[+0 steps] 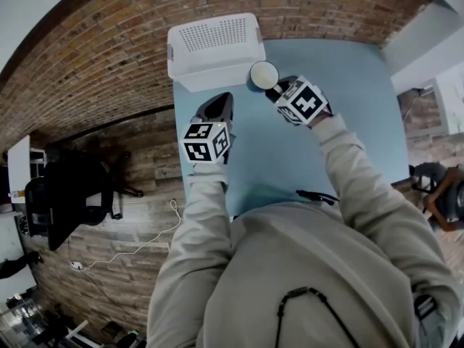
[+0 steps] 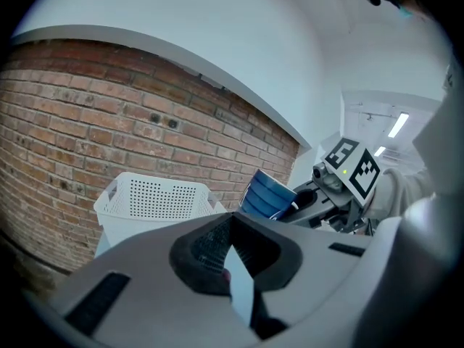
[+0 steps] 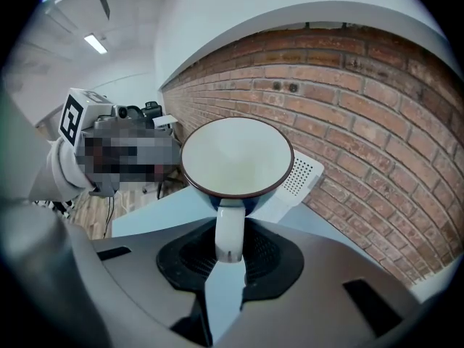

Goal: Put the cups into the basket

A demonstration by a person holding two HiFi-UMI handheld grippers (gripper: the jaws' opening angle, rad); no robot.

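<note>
The right claw [image 3: 230, 246] grips the cup [image 3: 237, 158] by its handle above the blue counter [image 1: 326, 122], just beside the white basket [image 1: 215, 46]. The left claw [image 2: 230, 230] is closed and empty.

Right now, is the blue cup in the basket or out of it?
Out. The right gripper holds the blue cup by its white handle, over the table beside the white basket, not inside it.

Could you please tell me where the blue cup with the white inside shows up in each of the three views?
Head view: the cup sits top centre, just right of the white basket.
Left gripper view: right of centre, blue side showing.
Right gripper view: centre, white inside facing the camera.
Shared landmark: the white basket, in all three.
</note>
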